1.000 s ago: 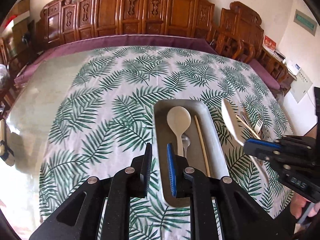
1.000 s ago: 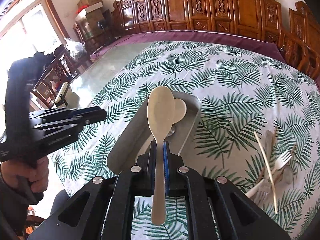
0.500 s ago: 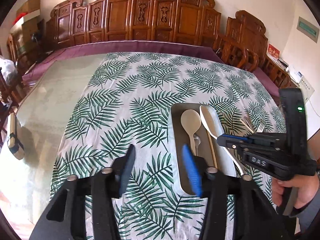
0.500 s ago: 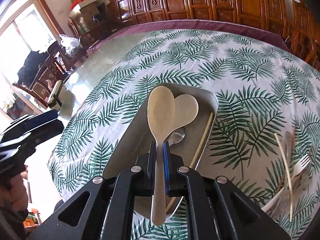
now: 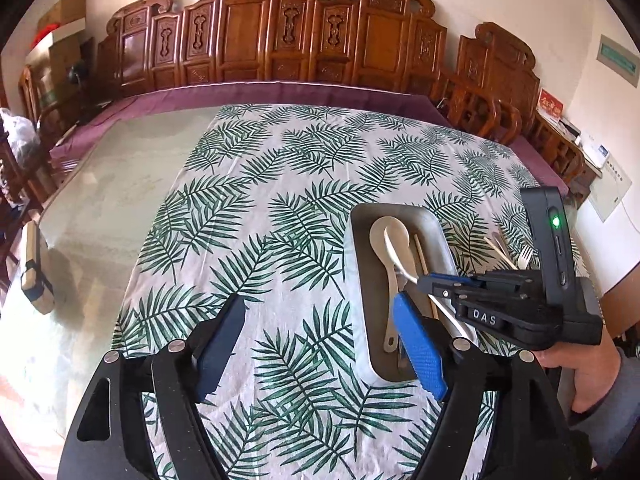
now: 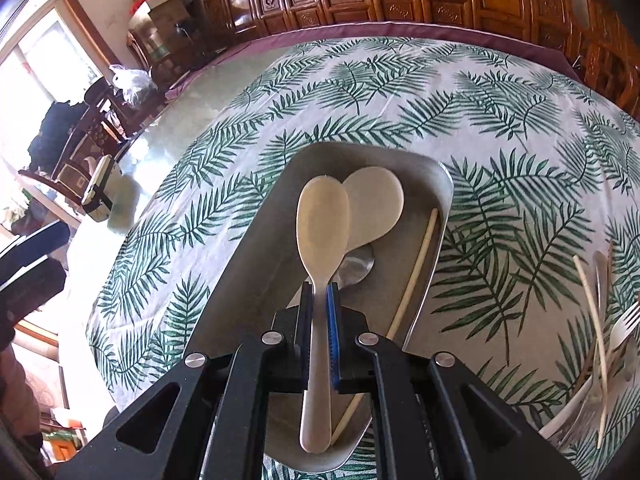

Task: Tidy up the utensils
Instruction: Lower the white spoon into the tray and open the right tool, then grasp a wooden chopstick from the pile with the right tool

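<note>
A grey metal tray point(image 6: 256, 264) lies on the palm-leaf tablecloth; it also shows in the left wrist view point(image 5: 356, 280). In it lie a cream rice paddle point(image 6: 376, 208), a metal spoon point(image 6: 358, 266) and one chopstick point(image 6: 412, 280). My right gripper point(image 6: 320, 292) is shut on a cream spoon point(image 6: 322, 224) and holds it just above the tray; it shows in the left wrist view point(image 5: 424, 282) over the tray's right side. My left gripper point(image 5: 316, 320) is open and empty, left of the tray's near end.
Loose utensils lie on the cloth right of the tray: a chopstick point(image 6: 592, 320), a white plastic fork point(image 6: 624, 328) and others. Carved wooden chairs point(image 5: 280, 36) ring the far side. A small box point(image 5: 34, 276) sits on the bare glass at left.
My right gripper has carried the spoon leftward and down over the tray. My left gripper has opened wider and drawn back to the left of the tray.
</note>
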`<state>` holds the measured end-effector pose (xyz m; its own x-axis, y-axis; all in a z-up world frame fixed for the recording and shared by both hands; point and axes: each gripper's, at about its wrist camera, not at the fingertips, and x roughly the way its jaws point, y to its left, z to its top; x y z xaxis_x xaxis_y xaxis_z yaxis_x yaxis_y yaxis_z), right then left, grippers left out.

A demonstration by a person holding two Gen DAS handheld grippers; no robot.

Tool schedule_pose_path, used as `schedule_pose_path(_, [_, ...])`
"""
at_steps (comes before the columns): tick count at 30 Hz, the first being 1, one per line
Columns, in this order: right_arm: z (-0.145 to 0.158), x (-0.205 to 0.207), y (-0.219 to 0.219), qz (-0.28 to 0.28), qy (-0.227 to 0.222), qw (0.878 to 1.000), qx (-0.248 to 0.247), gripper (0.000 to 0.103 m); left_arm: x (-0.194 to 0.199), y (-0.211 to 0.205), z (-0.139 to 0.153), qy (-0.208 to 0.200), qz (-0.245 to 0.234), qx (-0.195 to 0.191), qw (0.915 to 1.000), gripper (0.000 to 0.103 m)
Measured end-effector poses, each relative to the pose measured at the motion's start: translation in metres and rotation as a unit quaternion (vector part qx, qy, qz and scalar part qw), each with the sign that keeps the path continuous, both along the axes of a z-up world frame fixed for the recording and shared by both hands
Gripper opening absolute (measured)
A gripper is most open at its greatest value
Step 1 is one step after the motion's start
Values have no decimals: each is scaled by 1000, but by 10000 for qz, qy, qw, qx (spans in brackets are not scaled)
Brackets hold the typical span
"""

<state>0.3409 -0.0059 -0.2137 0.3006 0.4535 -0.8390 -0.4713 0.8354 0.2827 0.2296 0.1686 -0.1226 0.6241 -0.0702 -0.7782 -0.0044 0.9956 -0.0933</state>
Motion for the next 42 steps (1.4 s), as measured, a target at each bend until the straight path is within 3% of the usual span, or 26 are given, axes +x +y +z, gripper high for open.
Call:
schedule_pose_path(4, [2, -4, -1, 49, -46, 10000, 31, 10, 1, 0, 0, 4, 38, 63, 10000, 83])
schedule_pose_path(12, [31, -30, -31, 107, -477, 9987, 123, 10, 1, -11, 2, 12, -30, -18, 10000, 92])
schedule_pose_path(22, [46, -62, -143, -374, -752, 9963, -165, 10, 9, -66, -2, 49, -459, -113, 9989, 92])
schedule_pose_path(31, [33, -50, -218, -872, -717, 9926, -444, 23, 22, -117, -10, 103, -815, -150, 9965, 92])
schedule_pose_path(42, [-9, -7, -227, -634, -437, 9935, -836, 23, 35, -160, -30, 352, -959, -115, 9947, 92])
